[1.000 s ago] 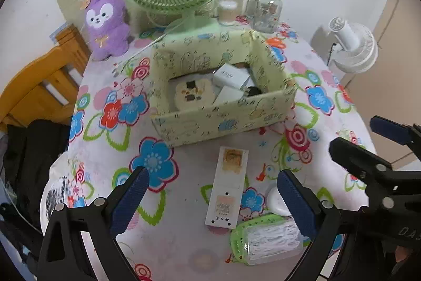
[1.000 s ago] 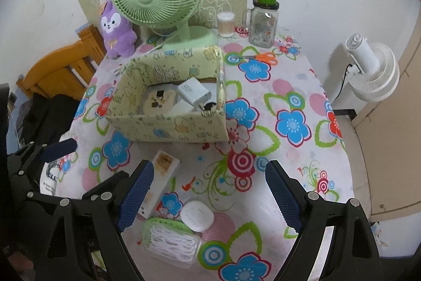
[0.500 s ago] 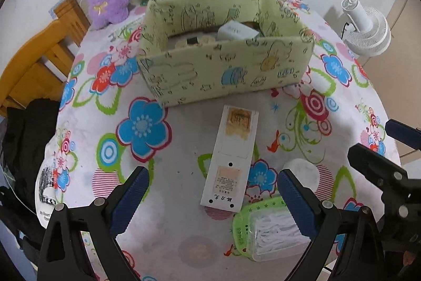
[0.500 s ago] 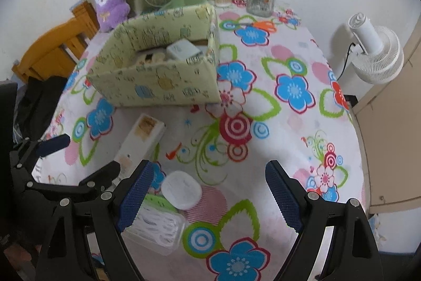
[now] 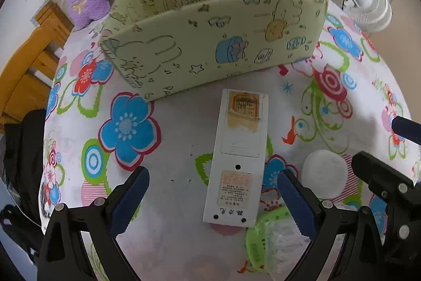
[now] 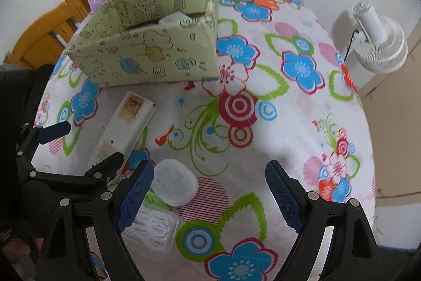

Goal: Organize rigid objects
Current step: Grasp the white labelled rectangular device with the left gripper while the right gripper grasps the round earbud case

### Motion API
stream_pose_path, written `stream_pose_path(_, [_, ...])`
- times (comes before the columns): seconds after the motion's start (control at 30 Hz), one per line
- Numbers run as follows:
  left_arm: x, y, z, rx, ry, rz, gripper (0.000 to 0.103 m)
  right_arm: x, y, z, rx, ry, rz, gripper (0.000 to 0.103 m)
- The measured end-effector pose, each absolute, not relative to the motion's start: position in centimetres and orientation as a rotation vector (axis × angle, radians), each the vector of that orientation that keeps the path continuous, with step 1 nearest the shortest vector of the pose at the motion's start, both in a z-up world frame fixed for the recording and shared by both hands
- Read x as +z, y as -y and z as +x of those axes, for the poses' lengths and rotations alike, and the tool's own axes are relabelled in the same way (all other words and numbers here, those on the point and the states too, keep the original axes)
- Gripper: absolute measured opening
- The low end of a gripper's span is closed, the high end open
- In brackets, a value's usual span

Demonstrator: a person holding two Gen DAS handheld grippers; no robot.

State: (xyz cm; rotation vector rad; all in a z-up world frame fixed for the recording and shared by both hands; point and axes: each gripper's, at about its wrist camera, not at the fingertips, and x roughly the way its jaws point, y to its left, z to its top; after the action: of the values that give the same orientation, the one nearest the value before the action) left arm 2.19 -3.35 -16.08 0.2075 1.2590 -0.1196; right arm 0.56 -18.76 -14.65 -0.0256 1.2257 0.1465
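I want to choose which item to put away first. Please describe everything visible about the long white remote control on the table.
The long white remote control is a slim rectangular bar that looks like hard plastic. It lies flat, back side up, on the flowered tablecloth, just in front of the yellow-green storage box. Its back shows a torn brownish sticker, a battery cover, a small hole and a pale printed label. The open left gripper straddles it without touching.

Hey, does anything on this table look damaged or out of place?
Yes. The long white remote lies face down in front of the box, and the brown label at its top end is torn and peeling. Nothing is spilled.
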Motion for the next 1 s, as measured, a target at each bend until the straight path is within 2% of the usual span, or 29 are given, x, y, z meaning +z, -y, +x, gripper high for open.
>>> stream_pose_path(0.2, [-17.5, 3.7, 2.7, -0.152, -1.28, 0.27, 0.098, -16.6, 18.8, 0.6, 0.126, -1.266, 0.009, 0.089])
stream_pose_path(0.33, [-18.2, 3.8, 3.0, -0.182, -1.295, 0.273, 0.089, -17.3, 18.8, 0.8, 0.116, -1.285, 0.023, 0.089])
stream_pose_path(0.57, [-18.5, 4.0, 3.3, -0.217, -1.282, 0.268, 0.083, -17.3, 18.8, 0.9, 0.099, -1.276, 0.022, 0.089])
stream_pose_path(0.67, [-18.3, 4.0, 3.3, -0.243, -1.278, 0.258, 0.071, -17.5, 18.9, 0.9, 0.09, -1.281, 0.032, 0.089])
stream_pose_path(0.73, [-18.0, 4.2, 3.4, -0.26, -1.287, 0.229, 0.057, -17.6, 18.8, 0.9, 0.086, -1.281, 0.029, 0.089])
stream_pose_path(0.8, [-17.9, 4.7, 3.7, -0.273, -1.297, 0.213, 0.048, -17.6, 19.0, 0.9, 0.077, -1.281, 0.035, 0.089])
stream_pose_path(0.83, [-17.8, 4.8, 3.7, -0.278, -1.3, 0.214, 0.045, -17.7, 19.0, 0.9, 0.071, -1.283, 0.037, 0.089])
stream_pose_path(1.0, [-17.4, 5.2, 3.1, -0.245, -1.293, 0.262, 0.045, -18.0, 18.9, 1.1, 0.067, -1.296, 0.055, 0.089])
